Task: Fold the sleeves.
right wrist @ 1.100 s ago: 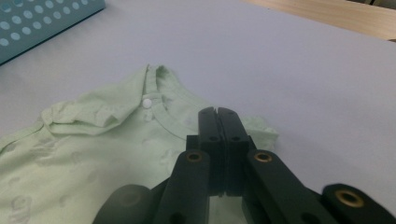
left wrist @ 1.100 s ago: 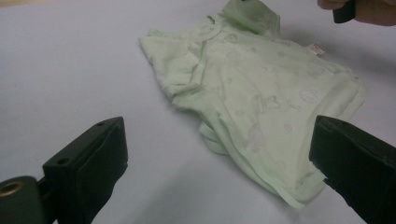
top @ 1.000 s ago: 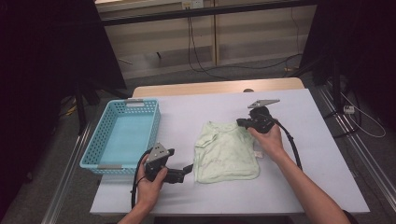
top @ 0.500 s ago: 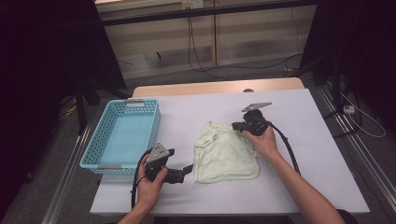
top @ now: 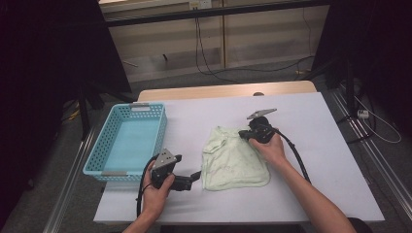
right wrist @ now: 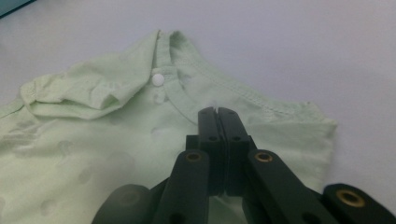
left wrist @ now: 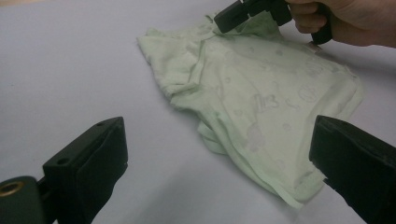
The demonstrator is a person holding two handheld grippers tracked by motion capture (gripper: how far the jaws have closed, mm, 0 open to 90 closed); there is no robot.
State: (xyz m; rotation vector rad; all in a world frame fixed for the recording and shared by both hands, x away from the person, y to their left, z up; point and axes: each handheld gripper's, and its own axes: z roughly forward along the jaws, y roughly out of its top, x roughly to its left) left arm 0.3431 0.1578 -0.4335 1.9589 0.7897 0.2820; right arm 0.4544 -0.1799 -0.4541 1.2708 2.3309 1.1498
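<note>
While the white tabletop (top: pixel 311 145) carries everything here, the largest thing on it is the light blue plastic basket (top: pixel 127 141), which stands along its left side in the high view with its bottom bare. To the right of the basket, near the middle of the tabletop and apart from it, lies a pale green garment (top: pixel 234 160), flat and roughly folded, faintly printed, with its neckline turned towards the far edge. In the right gripper view a white snap button (right wrist: pixel 158 79) sits on the collar band, beside a rumpled fold of sleeve.

The right tongs (top: pixel 244 135) rest at the far right corner of the garment, at the neckline, held in the person's right hand (top: pixel 270 148). Their two black jaws are pressed together, and in the right gripper view a small tuft of pale fabric shows at the very tips, so they appear to pinch the garment's collar edge; how much cloth lies between them cannot be told.

The left tongs (top: pixel 196 175) lie low at the near left of the garment, in the person's left hand (top: pixel 156 194), pointing towards its near left corner. Their jaws are spread wide, with nothing between them, and stop just short of the cloth.
</note>
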